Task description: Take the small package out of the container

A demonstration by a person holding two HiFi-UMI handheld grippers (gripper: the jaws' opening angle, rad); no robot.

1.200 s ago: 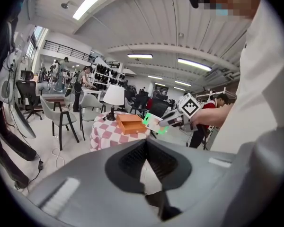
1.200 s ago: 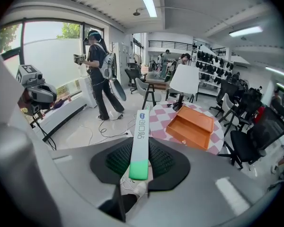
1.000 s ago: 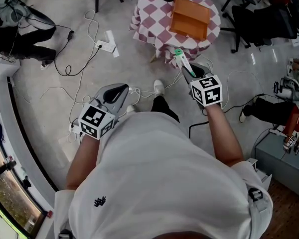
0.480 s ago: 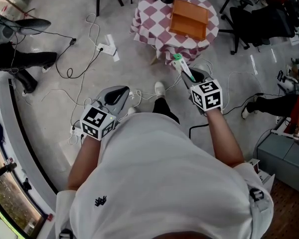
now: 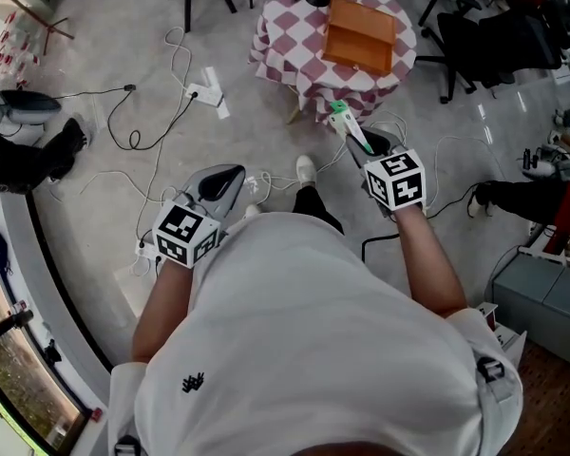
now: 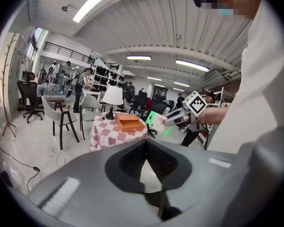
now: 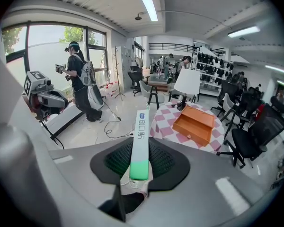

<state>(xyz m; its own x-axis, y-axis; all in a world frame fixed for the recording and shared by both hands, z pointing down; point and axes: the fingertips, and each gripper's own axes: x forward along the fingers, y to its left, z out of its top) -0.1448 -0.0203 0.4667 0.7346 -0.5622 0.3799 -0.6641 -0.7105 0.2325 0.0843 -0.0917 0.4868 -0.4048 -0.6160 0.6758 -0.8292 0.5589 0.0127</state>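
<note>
My right tongs (image 7: 140,144) clamp white-and-green small package (image 7: 142,124), well apart from orange container (image 5: 361,34) on checkered table (image 5: 283,38), upper centre of frame. My left tongs (image 6: 144,144) closed, empty.

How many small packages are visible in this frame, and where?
1. The small package is clamped in the right claw, held in the air short of the checkered table. None shows in the orange container, though its near wall may hide part of the inside.

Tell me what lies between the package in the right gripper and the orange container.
Only the checked tablecloth: the head view shows its hem and top running from the package to the orange container, with nothing else there.
</note>
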